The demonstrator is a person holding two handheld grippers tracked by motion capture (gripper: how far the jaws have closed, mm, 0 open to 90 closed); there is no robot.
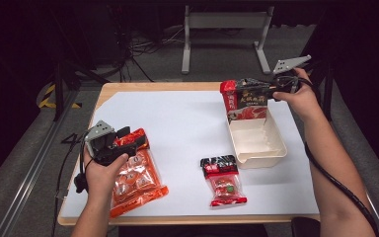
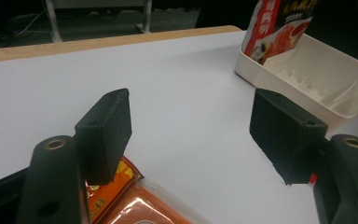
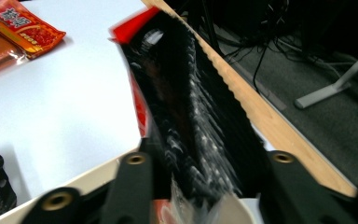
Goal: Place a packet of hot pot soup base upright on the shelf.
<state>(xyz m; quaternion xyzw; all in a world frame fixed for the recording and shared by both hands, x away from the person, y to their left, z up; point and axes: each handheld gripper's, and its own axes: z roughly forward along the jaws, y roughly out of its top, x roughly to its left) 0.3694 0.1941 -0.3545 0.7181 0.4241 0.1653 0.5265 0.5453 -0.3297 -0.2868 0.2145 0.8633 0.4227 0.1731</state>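
Right now the right gripper point(image 1: 271, 89) is clamped on the upper edge of a black-and-red packet point(image 1: 246, 100), holding it upright over the far end of the cream tray point(image 1: 276, 148), apparently to stand it inside. The left gripper point(image 1: 128, 140), jaws apart, hovers over the orange packet point(image 1: 140, 177), likely next. A smaller red packet point(image 1: 223, 180) lies beside the tray.

Open white sheet point(image 1: 177, 123) mid-table; bin point(image 1: 256, 140) and 2 packets point(image 1: 224, 180) crowd the right.
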